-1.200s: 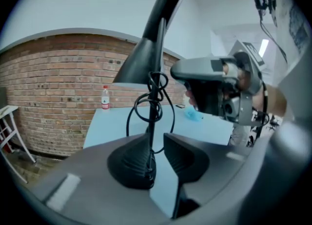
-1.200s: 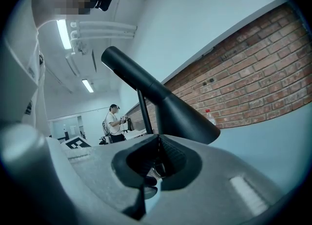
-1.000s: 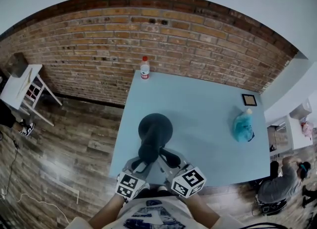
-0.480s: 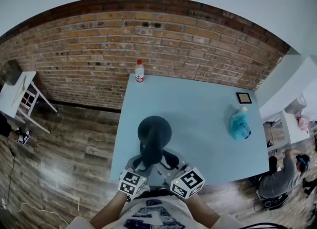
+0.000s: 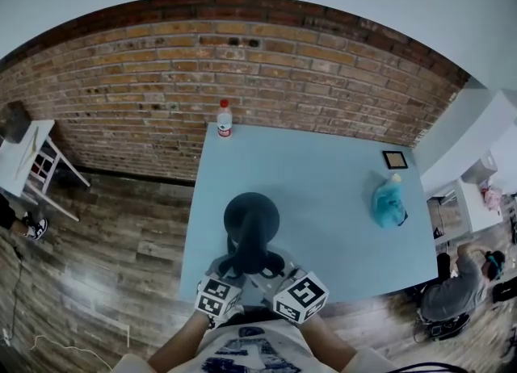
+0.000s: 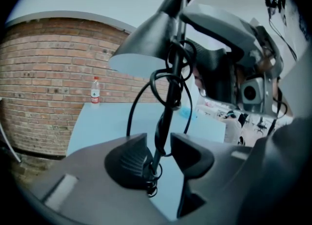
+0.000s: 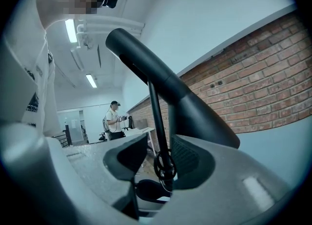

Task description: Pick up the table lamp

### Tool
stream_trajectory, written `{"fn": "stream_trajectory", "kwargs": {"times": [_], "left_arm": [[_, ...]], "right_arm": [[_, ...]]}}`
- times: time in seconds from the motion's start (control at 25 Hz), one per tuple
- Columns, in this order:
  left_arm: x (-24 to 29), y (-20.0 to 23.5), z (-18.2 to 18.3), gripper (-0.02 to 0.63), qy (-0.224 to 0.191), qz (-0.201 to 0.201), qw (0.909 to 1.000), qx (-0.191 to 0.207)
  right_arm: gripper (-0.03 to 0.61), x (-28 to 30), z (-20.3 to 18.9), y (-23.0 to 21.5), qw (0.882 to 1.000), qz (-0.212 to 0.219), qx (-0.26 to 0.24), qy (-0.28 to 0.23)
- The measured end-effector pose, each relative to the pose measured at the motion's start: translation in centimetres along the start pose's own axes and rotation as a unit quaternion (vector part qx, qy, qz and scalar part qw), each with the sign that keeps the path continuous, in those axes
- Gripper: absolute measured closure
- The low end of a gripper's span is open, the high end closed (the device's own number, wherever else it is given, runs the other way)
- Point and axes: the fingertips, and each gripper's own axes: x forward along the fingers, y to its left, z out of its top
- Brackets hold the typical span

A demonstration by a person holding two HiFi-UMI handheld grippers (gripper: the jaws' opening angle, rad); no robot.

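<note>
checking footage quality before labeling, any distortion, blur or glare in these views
Head view: heavy fisheye, the brick wall bows into an arc, light even, the table sharp. Left gripper view: black corners, the lamp close and slightly soft, the bottle small yet clear. Right gripper view: ceiling lights blow out white, the lamp a dark shape.

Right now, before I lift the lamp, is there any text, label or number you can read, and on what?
No text is legible in any view.
Bottle, red label: too small to read.
Marker cubes: black-and-white square patterns, no letters.
Shirt print: blurred, unreadable.
Small frame: too small to read.
</note>
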Motion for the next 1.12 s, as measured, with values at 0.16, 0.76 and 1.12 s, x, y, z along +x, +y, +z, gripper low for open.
{"fn": "stream_trajectory", "kwargs": {"times": [0.16,0.76,1.12], "left_arm": [[0.30,0.32,-0.17,0.469,0.003,-0.006,1.0000,-0.004],[0.85,-0.21,0.32,0.543,-0.005,-0.037,0.9991,-0.021],[0.84,-0.38,0.29,0.548,-0.020,-0.052,0.9983,-0.018]], "right_arm": [[0.434,0.54,-0.24,0.16,1.000,0.009,-0.001,0.004],[0.514,0.59,-0.33,-0.54,1.000,0.006,0.005,0.001],[0.517,0.46,-0.32,-0.47,1.000,0.014,0.016,0.000]]}}
